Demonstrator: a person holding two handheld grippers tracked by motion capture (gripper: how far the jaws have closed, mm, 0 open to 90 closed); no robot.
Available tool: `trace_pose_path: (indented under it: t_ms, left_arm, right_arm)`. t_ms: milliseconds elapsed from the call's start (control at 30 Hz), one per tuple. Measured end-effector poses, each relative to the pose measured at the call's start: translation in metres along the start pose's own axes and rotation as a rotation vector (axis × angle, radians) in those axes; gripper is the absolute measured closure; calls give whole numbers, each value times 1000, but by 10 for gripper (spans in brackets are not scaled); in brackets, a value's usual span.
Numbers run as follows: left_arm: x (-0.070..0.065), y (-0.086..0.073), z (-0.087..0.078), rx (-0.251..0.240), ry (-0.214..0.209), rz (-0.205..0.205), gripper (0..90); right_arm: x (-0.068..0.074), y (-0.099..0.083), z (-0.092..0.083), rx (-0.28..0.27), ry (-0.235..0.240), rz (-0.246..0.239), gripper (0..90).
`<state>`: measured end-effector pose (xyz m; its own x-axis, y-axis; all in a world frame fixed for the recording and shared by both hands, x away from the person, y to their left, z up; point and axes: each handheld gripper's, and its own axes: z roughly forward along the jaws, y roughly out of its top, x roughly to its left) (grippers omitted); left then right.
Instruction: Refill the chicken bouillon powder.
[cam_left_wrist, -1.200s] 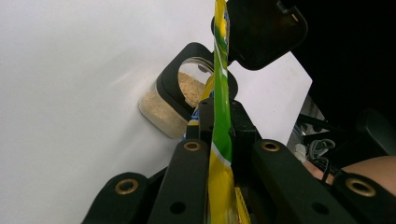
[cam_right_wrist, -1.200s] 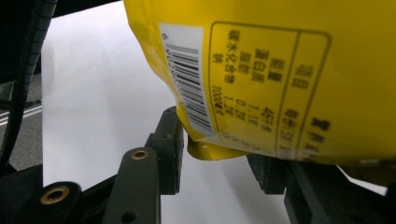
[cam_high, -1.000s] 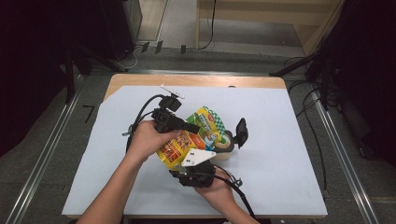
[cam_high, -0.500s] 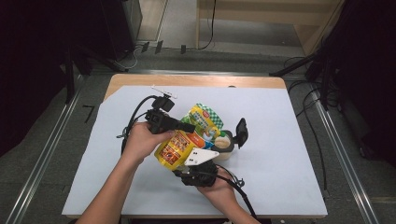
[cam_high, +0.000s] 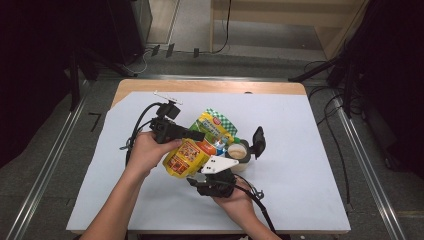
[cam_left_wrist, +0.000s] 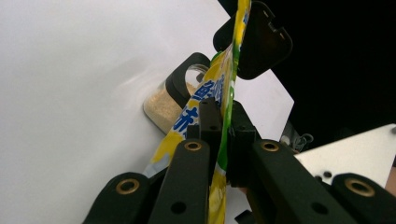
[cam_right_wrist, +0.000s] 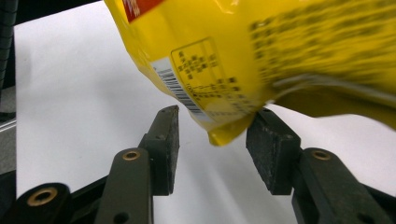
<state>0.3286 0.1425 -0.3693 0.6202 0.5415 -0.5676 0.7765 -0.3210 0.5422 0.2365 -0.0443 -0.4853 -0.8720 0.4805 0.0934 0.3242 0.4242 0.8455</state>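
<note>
A yellow pouch (cam_high: 184, 157) with orange print hangs tilted above the white sheet. My left gripper (cam_high: 196, 136) is shut on the pouch's upper edge; in the left gripper view its jaws (cam_left_wrist: 223, 126) pinch the yellow film (cam_left_wrist: 187, 122) edge-on. My right gripper (cam_high: 207, 172) sits just below the pouch, near the front. In the right gripper view it (cam_right_wrist: 215, 123) stands open, and the pouch's lower corner (cam_right_wrist: 224, 133) dips between the pads, close to the right pad (cam_right_wrist: 268, 149).
A green-checked packet (cam_high: 217, 125) lies behind the yellow pouch. An open jar of beige powder (cam_high: 238, 152) stands to the right, with its black lid (cam_high: 258, 142) beside it. White sheet (cam_high: 310, 165) covers the table; cables trail from both grippers.
The yellow pouch and the left gripper have shifted slightly to the left. The right hand has stayed where it was.
</note>
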Motion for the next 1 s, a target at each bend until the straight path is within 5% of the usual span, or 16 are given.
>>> trace_pose_path:
  t_ms: [333,567,1000]
  left_arm:
    - [5,-2,-9,-38,17,-7,888]
    - [17,-3,-21,-96,65,-13,893]
    - [44,19,-15,-148,123,0,900]
  right_arm:
    - [-2,-1,-1,-1,-3,14,557]
    - [-2,0,-3,-3,2,17,556]
    - [-5,2,-16,-13,-5,53,554]
